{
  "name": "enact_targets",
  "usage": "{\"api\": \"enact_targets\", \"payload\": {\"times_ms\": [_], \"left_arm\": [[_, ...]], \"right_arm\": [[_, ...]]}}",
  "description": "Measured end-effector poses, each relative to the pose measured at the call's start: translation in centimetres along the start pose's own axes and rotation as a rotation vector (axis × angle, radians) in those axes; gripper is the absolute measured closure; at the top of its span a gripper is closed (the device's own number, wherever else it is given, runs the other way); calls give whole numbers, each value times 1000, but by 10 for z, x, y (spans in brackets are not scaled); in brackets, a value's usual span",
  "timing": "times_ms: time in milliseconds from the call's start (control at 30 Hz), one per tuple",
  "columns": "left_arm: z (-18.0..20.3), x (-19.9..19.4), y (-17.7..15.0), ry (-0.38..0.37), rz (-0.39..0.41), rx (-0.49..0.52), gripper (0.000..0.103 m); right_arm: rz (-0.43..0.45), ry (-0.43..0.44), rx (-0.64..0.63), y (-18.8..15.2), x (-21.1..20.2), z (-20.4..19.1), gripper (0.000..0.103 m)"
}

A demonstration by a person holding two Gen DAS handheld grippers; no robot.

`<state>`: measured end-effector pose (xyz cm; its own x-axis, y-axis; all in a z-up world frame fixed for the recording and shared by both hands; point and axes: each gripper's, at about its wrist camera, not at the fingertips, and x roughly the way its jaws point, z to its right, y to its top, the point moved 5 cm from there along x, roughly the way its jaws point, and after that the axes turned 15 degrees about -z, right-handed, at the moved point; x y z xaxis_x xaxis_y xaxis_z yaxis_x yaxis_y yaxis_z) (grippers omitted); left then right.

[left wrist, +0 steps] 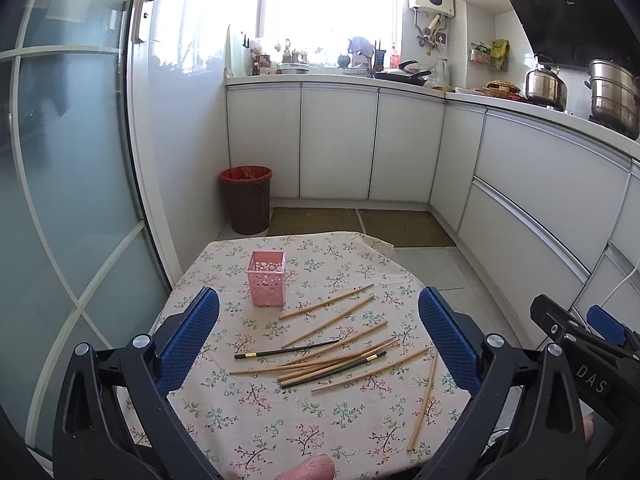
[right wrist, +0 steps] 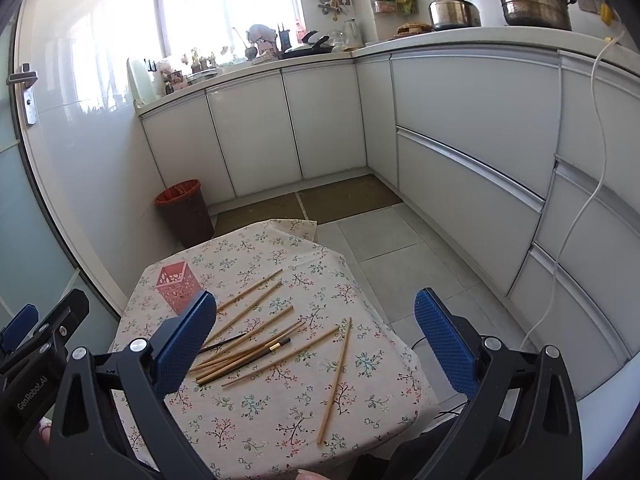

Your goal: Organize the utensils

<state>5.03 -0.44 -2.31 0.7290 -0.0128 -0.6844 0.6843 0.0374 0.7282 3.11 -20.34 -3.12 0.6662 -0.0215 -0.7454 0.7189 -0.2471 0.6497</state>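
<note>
Several wooden chopsticks (left wrist: 332, 316) and two dark chopsticks (left wrist: 286, 350) lie scattered on a small table with a floral cloth (left wrist: 260, 420). A pink perforated holder (left wrist: 266, 278) stands upright at the table's far left and looks empty. My left gripper (left wrist: 318, 344) is open and empty, held above the near side of the table. My right gripper (right wrist: 316, 340) is open and empty above the table's right side. In the right wrist view the wooden chopsticks (right wrist: 256, 308) lie in the middle, one pair (right wrist: 334, 380) lies apart at the right, and the holder (right wrist: 178, 286) stands at the left.
A brown bin with a red liner (left wrist: 246, 200) stands on the floor beyond the table. White cabinets (left wrist: 340, 140) run along the back and right. A glass door (left wrist: 68, 160) is at the left. The other gripper (left wrist: 580, 340) shows at the right edge.
</note>
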Motion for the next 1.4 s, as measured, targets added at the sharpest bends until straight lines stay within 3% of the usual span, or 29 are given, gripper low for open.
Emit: {"api": "enact_targets", "payload": {"times_ms": [500,1067,1200,1333,1367,1400], "left_arm": [[5,2,-1,36,24,34,7],[1,11,2,28,-7,8,7],[-5,37,4,12,-105,3,7],[9,89,-3,-37,-298,112,7],[15,102,-1,-61,-289,129,7],[21,117,-4,-71,-330,159,7]], "right_arm": [[-8,3,5,0,2,5,6],[-33,-4,34,0,10,14,6],[-83,-10,85,0,25,28,6],[-143,-20,111,1,46,42,6],[-153,-28,112,1,51,46,6],[-162,-34,116,2,56,50,6]]}}
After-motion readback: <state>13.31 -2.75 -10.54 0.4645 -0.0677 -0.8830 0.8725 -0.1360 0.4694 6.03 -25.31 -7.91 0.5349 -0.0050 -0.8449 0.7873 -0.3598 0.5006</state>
